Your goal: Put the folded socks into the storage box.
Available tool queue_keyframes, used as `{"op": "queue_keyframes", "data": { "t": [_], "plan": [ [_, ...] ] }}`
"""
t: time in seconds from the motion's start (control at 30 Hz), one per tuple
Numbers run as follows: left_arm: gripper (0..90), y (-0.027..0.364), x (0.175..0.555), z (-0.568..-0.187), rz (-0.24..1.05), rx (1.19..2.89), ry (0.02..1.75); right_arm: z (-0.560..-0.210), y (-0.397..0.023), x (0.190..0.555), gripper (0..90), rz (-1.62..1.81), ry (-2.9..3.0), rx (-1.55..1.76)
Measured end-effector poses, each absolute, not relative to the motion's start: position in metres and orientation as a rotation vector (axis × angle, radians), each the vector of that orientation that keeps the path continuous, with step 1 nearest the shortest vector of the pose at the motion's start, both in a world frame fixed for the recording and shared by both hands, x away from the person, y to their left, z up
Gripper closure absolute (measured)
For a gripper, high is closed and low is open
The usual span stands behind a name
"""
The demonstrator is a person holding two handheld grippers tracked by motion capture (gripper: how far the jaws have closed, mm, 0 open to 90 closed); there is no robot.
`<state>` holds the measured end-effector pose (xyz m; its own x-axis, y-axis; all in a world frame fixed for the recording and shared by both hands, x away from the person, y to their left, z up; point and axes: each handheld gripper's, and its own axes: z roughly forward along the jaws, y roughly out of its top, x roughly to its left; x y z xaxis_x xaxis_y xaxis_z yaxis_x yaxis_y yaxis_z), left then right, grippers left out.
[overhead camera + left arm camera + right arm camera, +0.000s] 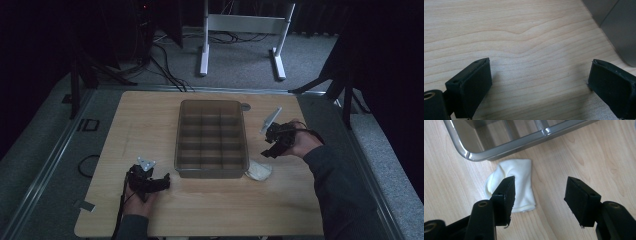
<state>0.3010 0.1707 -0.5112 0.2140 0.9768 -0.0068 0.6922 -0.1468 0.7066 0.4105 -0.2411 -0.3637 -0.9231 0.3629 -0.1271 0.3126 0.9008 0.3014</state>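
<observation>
A grey plastic organiser box (212,138) with several compartments stands in the middle of the wooden table (150,125). A small white folded cloth (259,171) lies on the wood at the box's near right corner. In the right gripper view the cloth (521,182) lies just below the box's rim (506,146). My right gripper (539,195) hovers above it, open, its left jaw over the cloth's edge and nothing between the pads. My left gripper (539,82) stands open over bare wood, left of the box wall (621,32).
A white table frame (245,35) and cables lie on the floor beyond the table. A dark stand (345,75) rises at the far right. A metal rail (45,155) runs along the table's left side.
</observation>
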Motion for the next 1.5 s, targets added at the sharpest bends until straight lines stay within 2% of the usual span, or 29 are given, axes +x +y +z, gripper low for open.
{"op": "queue_keyframes", "data": {
  "t": [1.5],
  "plan": [
    [5.3, 0.171, 0.301, -0.511, 0.630, 1.908, 1.540, -0.397, -0.220, 0.412, 43.8, 0.180, 3.022, 0.393]
  ]
}}
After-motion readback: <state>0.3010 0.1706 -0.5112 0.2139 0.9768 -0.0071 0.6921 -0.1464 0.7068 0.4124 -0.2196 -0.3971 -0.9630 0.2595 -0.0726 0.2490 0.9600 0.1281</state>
